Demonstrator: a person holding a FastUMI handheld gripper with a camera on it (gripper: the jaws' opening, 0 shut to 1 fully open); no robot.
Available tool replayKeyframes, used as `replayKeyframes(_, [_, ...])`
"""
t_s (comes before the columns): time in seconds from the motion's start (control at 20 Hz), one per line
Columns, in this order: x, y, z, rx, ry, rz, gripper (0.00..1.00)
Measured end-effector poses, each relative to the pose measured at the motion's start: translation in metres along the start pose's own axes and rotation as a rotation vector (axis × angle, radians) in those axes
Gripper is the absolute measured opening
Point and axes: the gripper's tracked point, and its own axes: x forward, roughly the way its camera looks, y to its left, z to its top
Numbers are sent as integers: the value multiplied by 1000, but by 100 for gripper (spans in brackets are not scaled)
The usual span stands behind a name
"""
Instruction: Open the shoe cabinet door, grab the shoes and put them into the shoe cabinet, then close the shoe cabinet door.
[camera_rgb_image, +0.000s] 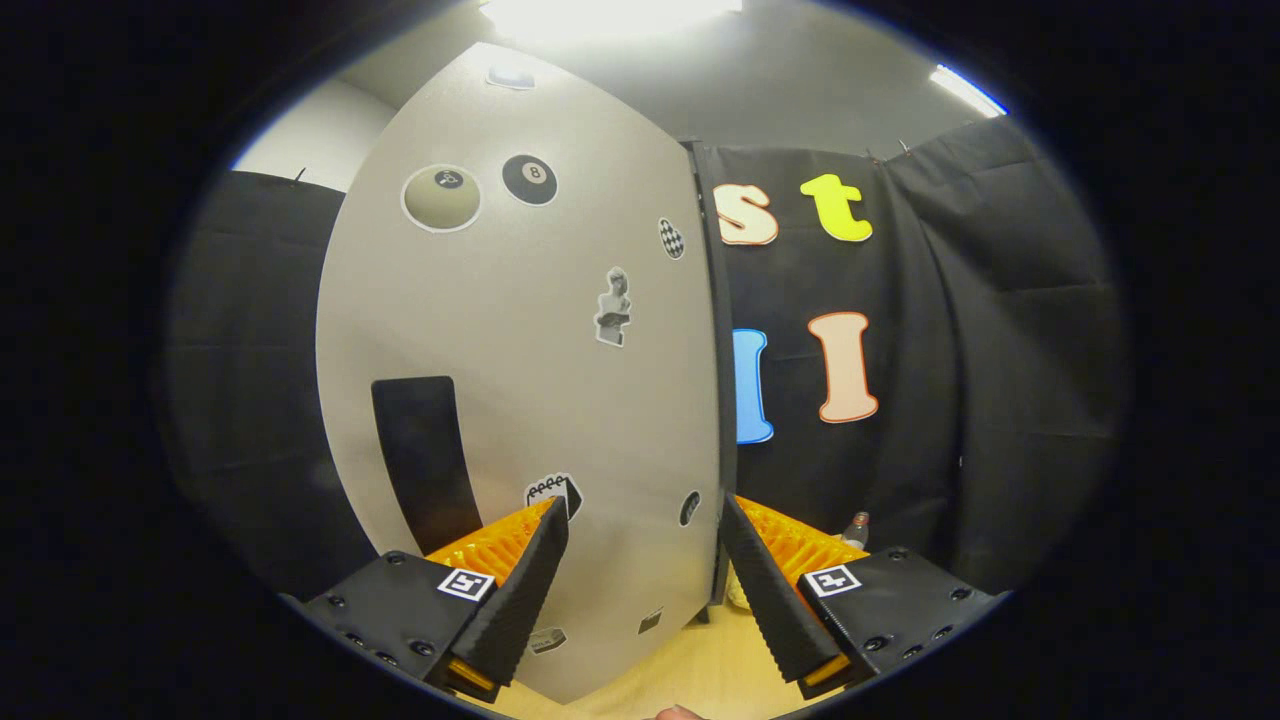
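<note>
The shoe cabinet's pale grey door (520, 330) stands close in front of me, dotted with small stickers. Its black vertical handle (425, 460) sits low on the door, just left of and beyond my left finger. My gripper (642, 510) is open, with nothing held; the lower door panel shows through the gap between the fingers. The door's dark right edge (718, 380) runs down to the tip of my right finger (770, 590). I cannot tell whether the door is fully closed. A small pale thing (738, 592) peeks out by that edge, too hidden to name.
Black booth cloth (1000, 350) hangs to the right of and behind the cabinet, and more of it to the left. A light wooden surface (700, 665) lies under the fingers. A small bottle-like object (856, 526) stands past the right finger.
</note>
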Motion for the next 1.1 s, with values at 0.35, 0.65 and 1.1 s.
replayKeyframes(0.35, [16, 43, 10, 2, -19, 82, 98])
replayKeyframes(0.65, [1, 17, 1, -44, -3, 44, 98])
replayKeyframes(1.1, [-30, -65, -4, -36, 6, -76, 98])
